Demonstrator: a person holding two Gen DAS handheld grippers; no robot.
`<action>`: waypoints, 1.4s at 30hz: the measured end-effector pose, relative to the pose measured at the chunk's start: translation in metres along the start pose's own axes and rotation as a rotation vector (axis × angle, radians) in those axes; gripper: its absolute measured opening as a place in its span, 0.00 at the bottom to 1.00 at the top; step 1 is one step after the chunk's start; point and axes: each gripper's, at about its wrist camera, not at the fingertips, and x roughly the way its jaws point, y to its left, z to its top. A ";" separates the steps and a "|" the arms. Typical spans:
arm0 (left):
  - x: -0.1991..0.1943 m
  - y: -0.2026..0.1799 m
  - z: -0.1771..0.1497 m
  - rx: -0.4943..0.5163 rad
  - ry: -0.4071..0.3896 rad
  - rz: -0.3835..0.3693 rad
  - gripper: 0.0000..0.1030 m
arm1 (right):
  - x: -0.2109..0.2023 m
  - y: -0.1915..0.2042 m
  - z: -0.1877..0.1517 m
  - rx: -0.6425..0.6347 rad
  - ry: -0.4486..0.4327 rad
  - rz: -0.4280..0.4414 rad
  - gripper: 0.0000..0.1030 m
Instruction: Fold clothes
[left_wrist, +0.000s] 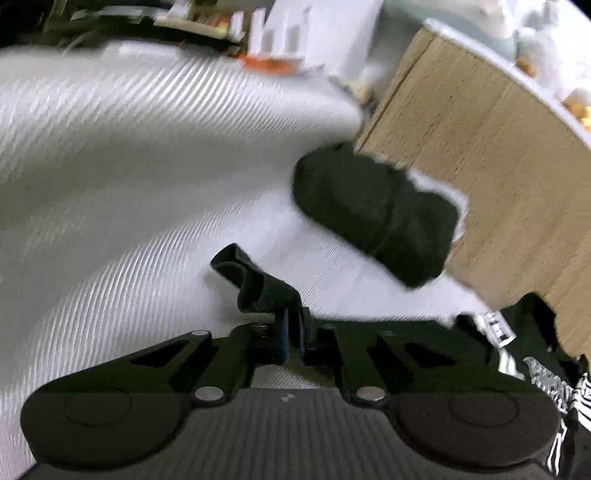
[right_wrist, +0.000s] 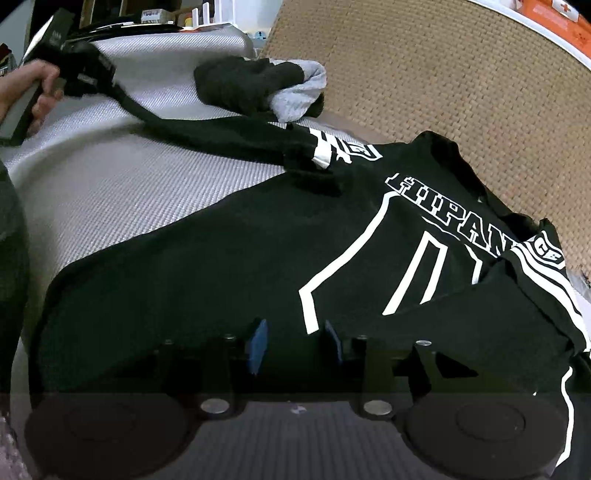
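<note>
Grey woven cloth (right_wrist: 110, 192) is spread beneath both grippers. A black jersey (right_wrist: 221, 266) with white lettering is laid directly ahead of the right gripper (right_wrist: 295, 347), whose blue pads (right_wrist: 258, 343) are held apart just above the fabric, nothing being pinched. Its sleeve (left_wrist: 258, 280) is clamped in the left gripper (left_wrist: 293, 332), gripped by a hand (right_wrist: 33, 88) and angled downward. A rolled dark garment (left_wrist: 376, 218) is seen beyond it.
</note>
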 end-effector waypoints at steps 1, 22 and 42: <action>-0.004 -0.005 0.003 0.018 -0.015 -0.020 0.06 | 0.000 0.001 0.000 -0.001 -0.001 -0.001 0.38; -0.104 -0.327 -0.084 0.584 0.147 -0.821 0.05 | -0.054 -0.047 -0.027 0.159 -0.034 -0.078 0.38; -0.137 -0.384 -0.270 1.109 0.442 -0.975 0.06 | -0.144 -0.142 -0.125 0.494 0.009 -0.255 0.38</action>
